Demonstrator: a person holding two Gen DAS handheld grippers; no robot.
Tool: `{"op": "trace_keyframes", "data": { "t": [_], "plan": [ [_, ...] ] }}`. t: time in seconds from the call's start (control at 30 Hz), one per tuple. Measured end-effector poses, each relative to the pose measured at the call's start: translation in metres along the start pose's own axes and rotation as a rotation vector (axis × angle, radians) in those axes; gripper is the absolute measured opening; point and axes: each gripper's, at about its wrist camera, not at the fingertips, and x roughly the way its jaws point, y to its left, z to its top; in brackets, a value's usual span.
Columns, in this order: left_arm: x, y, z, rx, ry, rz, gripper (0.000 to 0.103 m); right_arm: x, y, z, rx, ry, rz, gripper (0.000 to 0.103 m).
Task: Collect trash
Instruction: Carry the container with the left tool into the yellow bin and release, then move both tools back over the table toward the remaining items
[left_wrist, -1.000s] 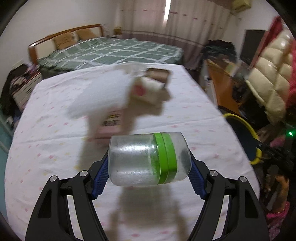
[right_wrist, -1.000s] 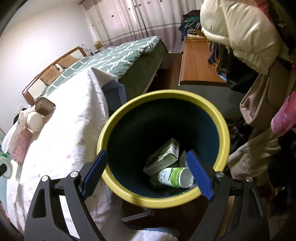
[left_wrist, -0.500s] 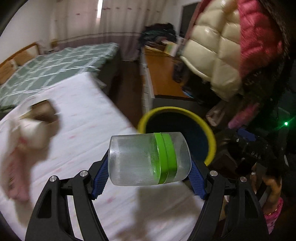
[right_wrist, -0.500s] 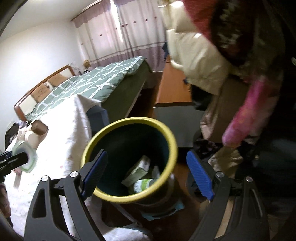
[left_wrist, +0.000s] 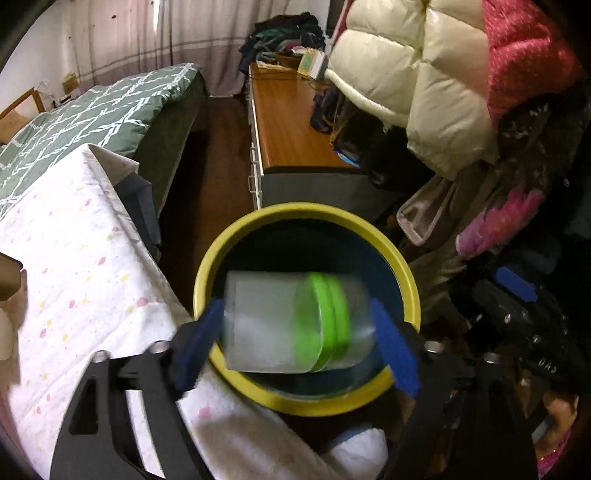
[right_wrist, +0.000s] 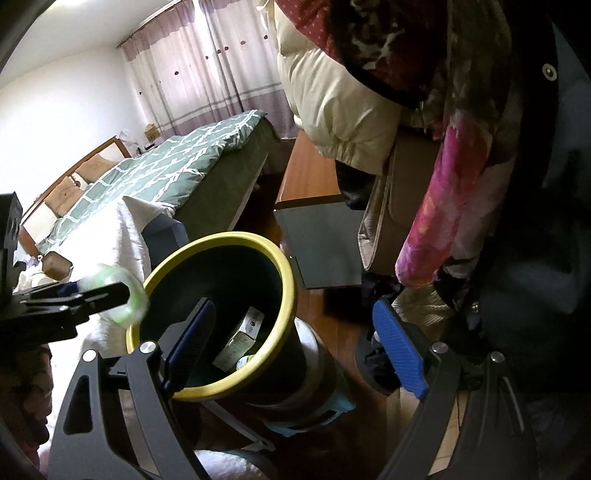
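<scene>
The left gripper (left_wrist: 295, 339) clasps a frosted green-banded plastic jar (left_wrist: 295, 325) over the yellow-rimmed dark round bin (left_wrist: 306, 214); the right gripper (right_wrist: 291, 347), nearby, is spread wide, holding nothing.

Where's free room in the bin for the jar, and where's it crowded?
Left gripper holds the jar over the bin. The right wrist view shows cartons low on the bin's right side; its near-left interior looks bare. Beside the bin, hanging coats crowd the right.
</scene>
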Motion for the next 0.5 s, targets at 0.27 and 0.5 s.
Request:
{"op": "trace_keyframes", "data": {
  "t": [0.27, 0.5],
  "plan": [
    [-0.058, 0.023, -0.006, -0.052, -0.131, 0.050, 0.092, 0.004, 0.006, -0.002, -0.014, 0.016, -0.002, 0.083],
    [-0.149, 0.066, -0.066, -0.137, -0.275, 0.164, 0.097, 0.003, 0.032, -0.006, -0.068, 0.035, 0.037, 0.083]
  ]
}}
